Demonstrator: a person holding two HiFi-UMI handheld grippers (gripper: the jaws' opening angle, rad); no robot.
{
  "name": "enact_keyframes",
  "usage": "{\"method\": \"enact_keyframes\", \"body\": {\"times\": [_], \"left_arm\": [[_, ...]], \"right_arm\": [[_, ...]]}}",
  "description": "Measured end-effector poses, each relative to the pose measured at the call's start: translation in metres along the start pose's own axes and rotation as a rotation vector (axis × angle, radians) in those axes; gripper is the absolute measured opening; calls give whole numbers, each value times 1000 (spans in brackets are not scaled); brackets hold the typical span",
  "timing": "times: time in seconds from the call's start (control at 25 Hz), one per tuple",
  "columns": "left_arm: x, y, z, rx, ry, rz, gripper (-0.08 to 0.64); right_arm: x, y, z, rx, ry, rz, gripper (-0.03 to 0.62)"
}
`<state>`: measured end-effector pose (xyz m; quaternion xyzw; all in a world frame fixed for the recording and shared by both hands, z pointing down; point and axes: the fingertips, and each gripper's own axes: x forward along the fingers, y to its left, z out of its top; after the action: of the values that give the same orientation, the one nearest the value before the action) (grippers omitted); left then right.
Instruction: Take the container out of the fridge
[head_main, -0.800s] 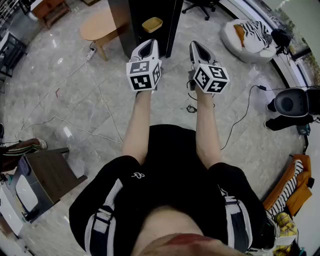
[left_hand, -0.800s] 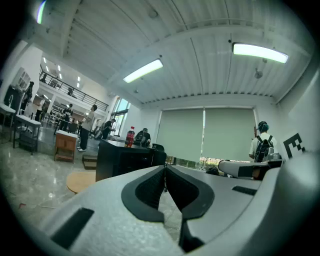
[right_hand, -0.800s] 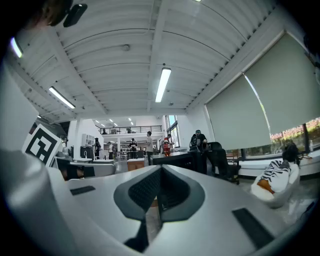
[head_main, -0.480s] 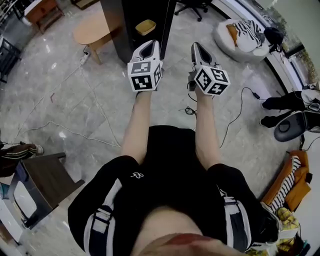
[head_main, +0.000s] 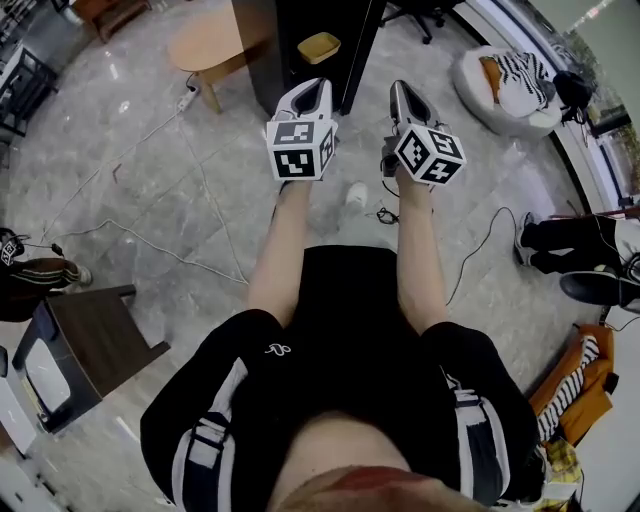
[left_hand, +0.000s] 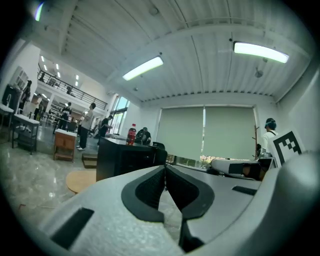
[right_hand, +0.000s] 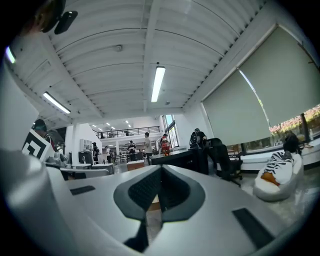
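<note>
Container (head_main: 318, 46) ahead of left gripper (head_main: 318, 86), apart

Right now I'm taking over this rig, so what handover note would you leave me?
Left claw: shut, empty, held in the air.
Right claw: shut, empty, beside the left one.
The yellow container sits in the opening of the black fridge, just ahead of both claws, untouched.
Done: nothing yet.
Left: open a claw, reach in, grip the container and bring it out.
</note>
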<state>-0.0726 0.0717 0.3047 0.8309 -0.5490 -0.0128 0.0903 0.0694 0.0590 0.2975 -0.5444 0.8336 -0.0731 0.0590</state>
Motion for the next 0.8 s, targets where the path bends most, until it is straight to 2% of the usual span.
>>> {"method": "enact_keyframes", "body": {"times": [0.12,0.28,0.44,0.56,0.8], "left_arm": [[9,34,1,-38,-3,64,15],[31,62,3,-32,6,102,15],[62,75,1,-42,24,115,15],[91,76,1,-81,22,106,15],[168,85,-9,-102,44,121,15]], "right_arm": [[30,10,-3,-4,0,46,12],[67,5,-5,14,-5,67,12],[100,-19,-5,43,-3,61,12],[125,-42,-10,66,1,64,12],[189,-89,-25,74,41,89,12]]}}
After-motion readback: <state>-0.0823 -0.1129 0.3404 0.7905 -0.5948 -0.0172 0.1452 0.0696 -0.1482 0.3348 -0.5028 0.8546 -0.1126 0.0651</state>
